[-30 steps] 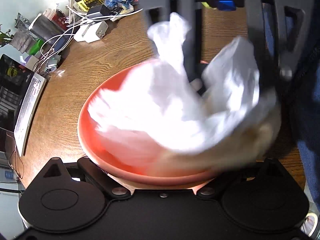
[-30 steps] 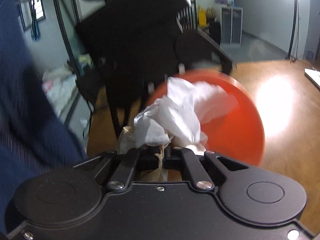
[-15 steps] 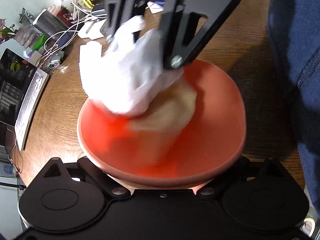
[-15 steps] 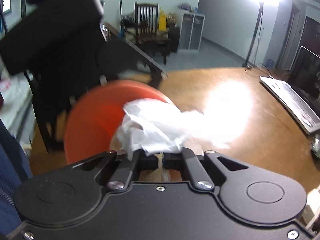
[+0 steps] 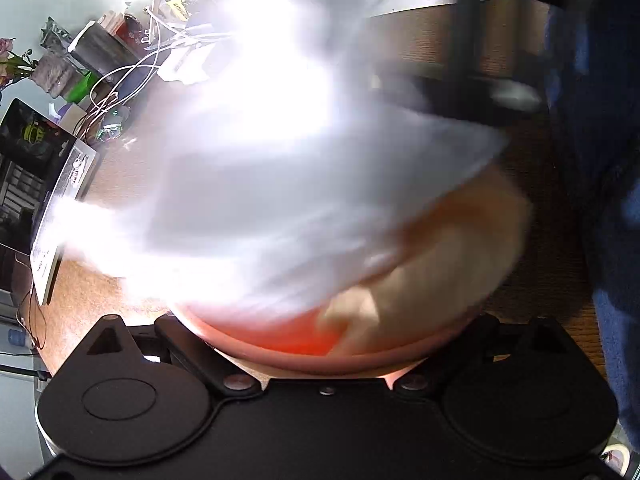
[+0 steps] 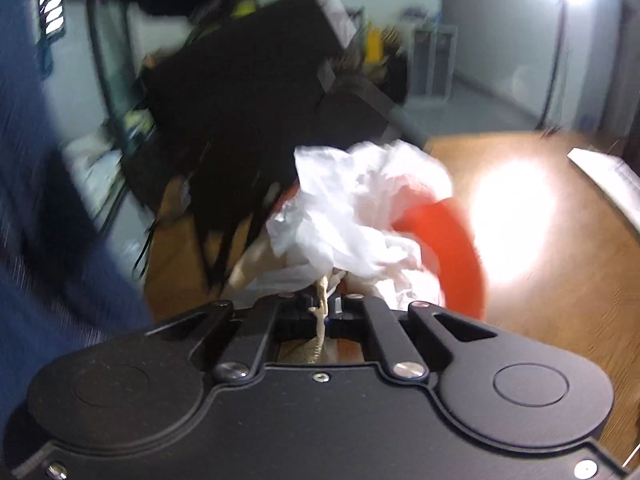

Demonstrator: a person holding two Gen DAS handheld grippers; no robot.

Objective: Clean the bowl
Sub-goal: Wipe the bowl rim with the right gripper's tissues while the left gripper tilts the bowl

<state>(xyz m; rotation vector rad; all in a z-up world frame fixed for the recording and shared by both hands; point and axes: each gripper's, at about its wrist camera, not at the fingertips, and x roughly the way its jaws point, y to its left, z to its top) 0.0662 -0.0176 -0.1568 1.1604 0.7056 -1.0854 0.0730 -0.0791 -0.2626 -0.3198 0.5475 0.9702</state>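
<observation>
Swept back across the round orange plastic bowl (image 5: 280,344) since half a second ago: crumpled white tissue wad (image 6: 352,216), now a blur just ahead of the left gripper (image 5: 324,360), itself clenched on the near rim. Right gripper (image 6: 322,308) pinching the wad. Wiping under way. No legible writing.

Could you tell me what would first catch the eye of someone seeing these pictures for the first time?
The crumpled white tissue stands out first: the right gripper is shut on it, and in the left wrist view it fills most of the frame as a bright blur. Next comes the red-orange bowl, gripped at its near rim by the left gripper. A strong lamp glare lies on the wooden table to the right.
</observation>
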